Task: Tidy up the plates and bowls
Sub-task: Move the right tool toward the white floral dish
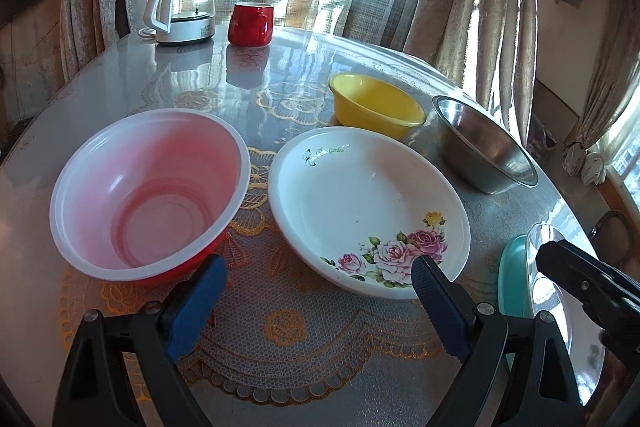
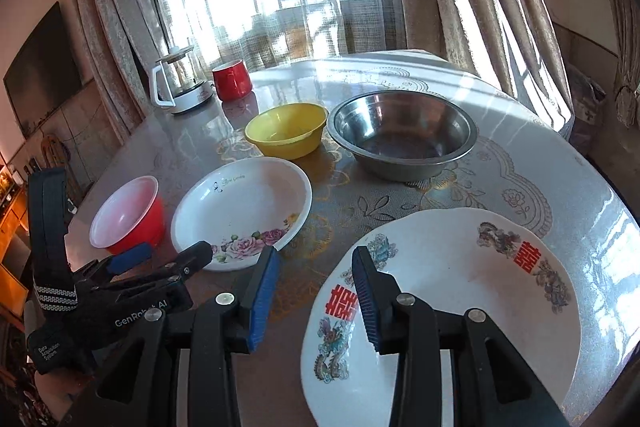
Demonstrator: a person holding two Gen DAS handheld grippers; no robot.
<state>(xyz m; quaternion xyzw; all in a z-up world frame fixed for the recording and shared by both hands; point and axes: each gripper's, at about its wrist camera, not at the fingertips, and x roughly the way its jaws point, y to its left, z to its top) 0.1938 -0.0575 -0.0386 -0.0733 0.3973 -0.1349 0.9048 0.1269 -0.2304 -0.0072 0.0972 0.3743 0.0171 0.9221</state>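
Observation:
My left gripper (image 1: 318, 277) is open and empty above the table, between a red bowl with a white inside (image 1: 148, 187) and a white rose-pattern plate (image 1: 368, 211). A yellow bowl (image 1: 376, 109) and a steel bowl (image 1: 484, 147) sit behind the plate. My right gripper (image 2: 314, 273) is open, its right finger over the near rim of a white dragon-pattern plate (image 2: 460, 299). That plate's edge (image 1: 560, 311), with a teal rim under it, shows in the left wrist view. The rose plate (image 2: 244, 211), red bowl (image 2: 128, 215), yellow bowl (image 2: 286, 129) and steel bowl (image 2: 402, 135) show in the right wrist view. The left gripper (image 2: 160, 259) shows there at lower left.
A glass kettle (image 1: 184, 7) and a red mug (image 1: 250, 25) stand at the far left of the round glass-topped table (image 1: 280, 347). Curtains and a window lie behind. The table edge curves close on the right (image 2: 600, 211).

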